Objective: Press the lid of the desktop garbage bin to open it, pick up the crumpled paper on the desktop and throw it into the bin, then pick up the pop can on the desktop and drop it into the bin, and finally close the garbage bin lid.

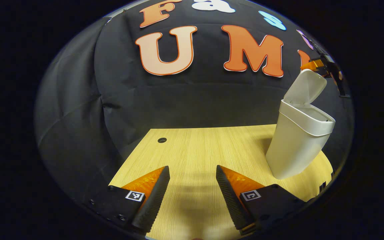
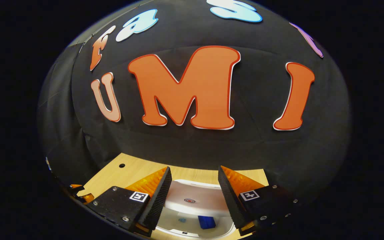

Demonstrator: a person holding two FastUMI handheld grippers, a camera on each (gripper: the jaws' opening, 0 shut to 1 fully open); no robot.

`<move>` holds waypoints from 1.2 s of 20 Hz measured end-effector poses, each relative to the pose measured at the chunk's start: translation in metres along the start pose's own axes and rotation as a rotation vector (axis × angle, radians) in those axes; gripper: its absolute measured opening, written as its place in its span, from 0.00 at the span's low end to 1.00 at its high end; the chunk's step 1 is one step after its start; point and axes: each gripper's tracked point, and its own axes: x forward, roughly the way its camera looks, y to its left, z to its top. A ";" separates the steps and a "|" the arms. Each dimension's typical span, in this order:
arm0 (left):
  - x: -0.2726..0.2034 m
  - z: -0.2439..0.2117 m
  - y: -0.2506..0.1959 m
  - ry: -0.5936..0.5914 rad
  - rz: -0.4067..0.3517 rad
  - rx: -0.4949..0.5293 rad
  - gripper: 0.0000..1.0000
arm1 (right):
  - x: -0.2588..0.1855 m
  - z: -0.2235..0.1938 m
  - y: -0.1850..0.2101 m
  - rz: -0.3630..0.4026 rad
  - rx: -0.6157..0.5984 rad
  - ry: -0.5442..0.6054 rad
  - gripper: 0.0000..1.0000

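The wooden worktop (image 1: 198, 150) is seen in the left gripper view, running far toward the black cloth wall (image 1: 192, 100), with a small round hole (image 1: 162, 140) near its far left corner. On the right side of the worktop the white garbage bin (image 1: 295, 140) stands, its lid (image 1: 305, 87) raised. The left tool (image 1: 192, 170) is held low over bare wood, its fingers set wide apart with nothing between them. In the right gripper view the right tool (image 2: 194, 171) is held above the open bin, fingers likewise wide and empty. Inside the bin, a red-ringed spot (image 2: 189, 200) and a small blue object (image 2: 206, 222) are seen; what the blue object is cannot be told.
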 end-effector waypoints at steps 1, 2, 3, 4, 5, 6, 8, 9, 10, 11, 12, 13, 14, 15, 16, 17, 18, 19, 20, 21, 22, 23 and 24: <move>0.000 -0.001 -0.001 0.003 -0.007 0.003 0.90 | -0.001 -0.006 0.002 0.002 0.006 0.013 0.84; 0.001 -0.001 -0.002 0.004 -0.013 0.006 0.90 | -0.004 -0.013 0.003 0.003 0.012 0.023 0.85; 0.001 -0.001 -0.005 0.004 -0.020 0.009 0.88 | -0.005 -0.018 0.004 0.004 0.016 0.031 0.84; 0.001 0.000 -0.007 0.004 -0.024 0.012 0.90 | -0.008 -0.024 0.004 0.003 0.019 0.039 0.84; 0.001 -0.001 -0.008 0.004 -0.029 0.014 0.90 | -0.010 -0.029 0.004 0.000 0.020 0.049 0.84; 0.002 -0.001 -0.010 0.005 -0.034 0.014 0.90 | -0.013 -0.036 0.004 -0.002 0.022 0.062 0.84; 0.001 -0.001 -0.012 0.006 -0.041 0.018 0.88 | -0.018 -0.051 0.007 0.003 0.030 0.088 0.84; 0.002 -0.002 -0.012 0.008 -0.044 0.020 0.89 | -0.020 -0.059 0.010 0.009 0.034 0.107 0.84; 0.001 -0.003 -0.012 0.010 -0.046 0.020 0.89 | -0.022 -0.065 0.012 0.012 0.039 0.123 0.84; 0.001 -0.004 -0.013 0.013 -0.050 0.020 0.90 | -0.025 -0.071 0.013 0.014 0.041 0.136 0.84; 0.002 -0.005 -0.012 0.017 -0.051 0.019 0.90 | -0.027 -0.076 0.014 0.015 0.041 0.144 0.84; 0.002 -0.007 -0.012 0.020 -0.051 0.018 0.90 | -0.029 -0.080 0.016 0.016 0.039 0.153 0.84; 0.003 -0.008 -0.011 0.024 -0.051 0.014 0.90 | -0.032 -0.085 0.017 0.017 0.038 0.161 0.84; 0.002 -0.009 -0.012 0.027 -0.052 0.010 0.90 | -0.033 -0.090 0.020 0.019 0.036 0.172 0.83; 0.002 -0.009 -0.012 0.029 -0.053 0.009 0.90 | -0.035 -0.095 0.022 0.022 0.032 0.181 0.83; 0.002 -0.010 -0.012 0.032 -0.054 0.010 0.90 | -0.038 -0.100 0.025 0.025 0.027 0.193 0.83; 0.001 -0.010 -0.012 0.034 -0.057 0.011 0.90 | -0.039 -0.104 0.028 0.026 0.018 0.204 0.83; 0.001 -0.011 -0.013 0.037 -0.061 0.013 0.90 | -0.040 -0.107 0.029 0.024 0.008 0.209 0.83; 0.001 -0.011 -0.013 0.040 -0.065 0.017 0.88 | -0.041 -0.109 0.030 0.022 0.001 0.218 0.83; 0.000 -0.010 -0.013 0.039 -0.069 0.022 0.90 | -0.042 -0.113 0.031 0.020 -0.003 0.227 0.83; 0.000 -0.010 -0.013 0.039 -0.072 0.025 0.88 | -0.042 -0.117 0.032 0.017 -0.005 0.238 0.83; 0.000 -0.011 -0.013 0.040 -0.075 0.028 0.88 | -0.042 -0.121 0.031 0.013 -0.004 0.255 0.83; 0.000 -0.011 -0.013 0.040 -0.078 0.030 0.90 | -0.043 -0.127 0.031 0.007 0.005 0.280 0.83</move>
